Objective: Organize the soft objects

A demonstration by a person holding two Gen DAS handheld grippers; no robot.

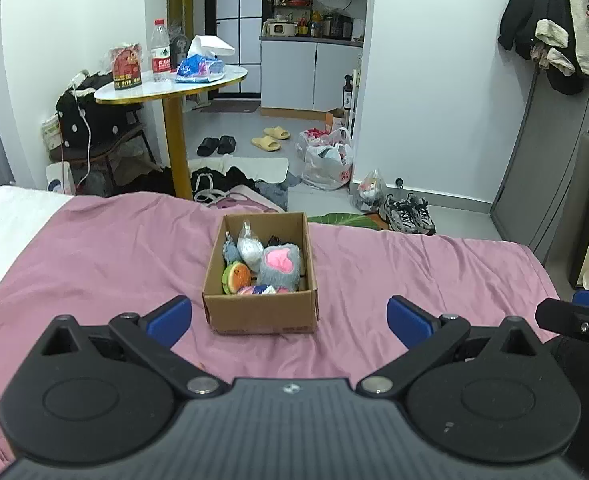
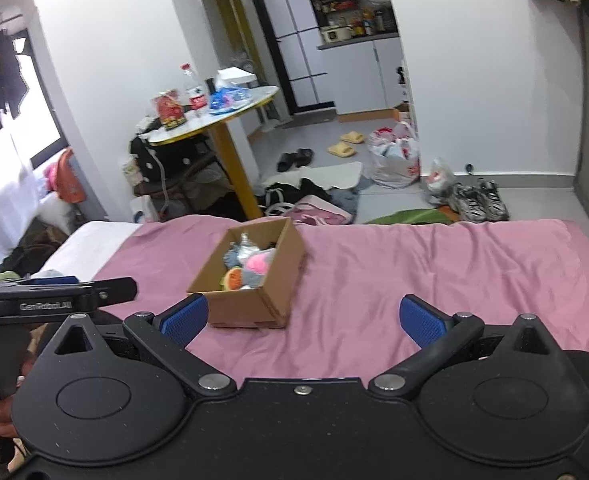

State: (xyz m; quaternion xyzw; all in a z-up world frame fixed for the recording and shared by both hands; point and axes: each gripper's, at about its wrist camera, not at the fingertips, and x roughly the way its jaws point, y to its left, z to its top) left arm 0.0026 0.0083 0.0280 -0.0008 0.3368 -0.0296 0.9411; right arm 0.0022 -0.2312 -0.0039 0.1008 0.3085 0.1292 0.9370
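An open cardboard box (image 1: 260, 312) (image 2: 250, 304) stands on the pink bed sheet (image 1: 94, 256) (image 2: 434, 264). Inside it lie several soft toys: a grey plush with a pink heart (image 1: 280, 262) (image 2: 256, 266), a watermelon-slice toy (image 1: 236, 277) (image 2: 233, 279), a white bagged item (image 1: 250, 249) and small colourful ones at the front. My left gripper (image 1: 289, 320) is open just short of the box, nothing between its blue pads. My right gripper (image 2: 302, 322) is open too, the box near its left finger (image 2: 184, 320). The left gripper's body (image 2: 54, 298) shows at the left edge of the right wrist view.
Beyond the bed's far edge stand a round table (image 1: 170, 84) with a bottle and bags, a chair with a black bag (image 1: 90, 120), clothes, slippers, plastic bags and sneakers (image 1: 408, 212) on the floor. A white pillow or mattress corner (image 2: 90, 244) lies at the bed's left.
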